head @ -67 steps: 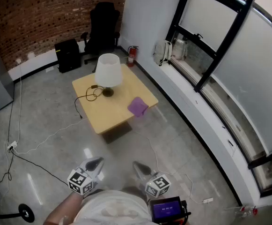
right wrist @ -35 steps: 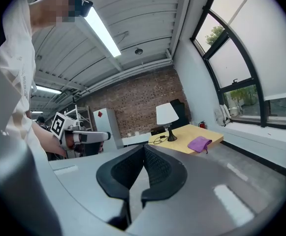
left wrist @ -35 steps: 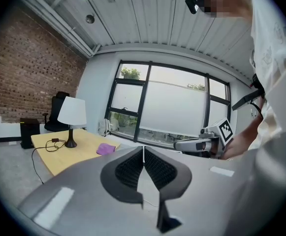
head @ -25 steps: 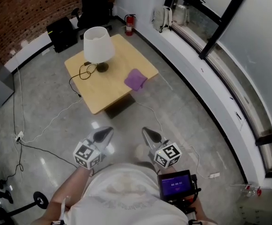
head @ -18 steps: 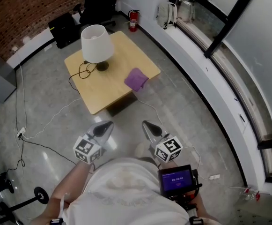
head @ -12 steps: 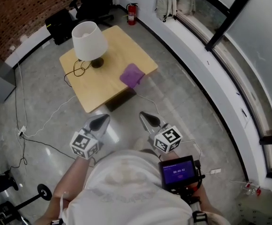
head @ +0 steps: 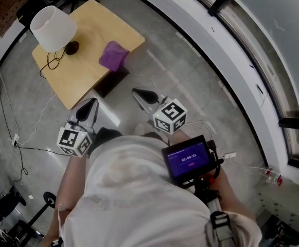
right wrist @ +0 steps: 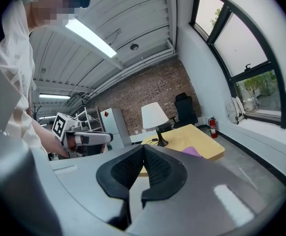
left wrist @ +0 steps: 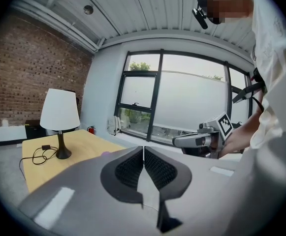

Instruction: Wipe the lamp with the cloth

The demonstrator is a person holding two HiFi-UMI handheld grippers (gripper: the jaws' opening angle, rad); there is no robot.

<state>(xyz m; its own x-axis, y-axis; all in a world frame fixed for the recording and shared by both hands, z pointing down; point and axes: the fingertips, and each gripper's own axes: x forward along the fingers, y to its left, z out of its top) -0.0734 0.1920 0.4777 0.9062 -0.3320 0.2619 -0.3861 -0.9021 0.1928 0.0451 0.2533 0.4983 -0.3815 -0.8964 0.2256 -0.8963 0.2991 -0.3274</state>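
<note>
1. Now we seem to be at the very start of the job. The step in hand looks like getting close to the bench (head: 87, 78). No wiping has begun.
2. Our left gripper (head: 91, 103) has its jaws pressed together with nothing between them. Our right gripper (head: 138, 92) is the same: jaws together, nothing held.
3. Both grippers hang over the floor (head: 190, 71), near the edge of the bench but not over it.
4. The lamp (head: 50, 29) stands upright on the bench, on the side away from us. Its black cord (head: 50, 64) lies in loops beside its foot.
5. The purple cloth (head: 113, 55) lies in a soft heap near the bench edge, apart from the lamp. It is on the side of our right gripper.
6. Next, we think, one gripper must open its jaws, reach over the edge and pinch the cloth. The right one is nearer. The cloth is soft, so we should grab a thick fold.
7. Some things are hard to see. In the left gripper view the cloth is almost fully hidden behind the gripper. We cannot see the back of the lamp or where its cord ends. In the head view our own body hides the floor under us.
</note>
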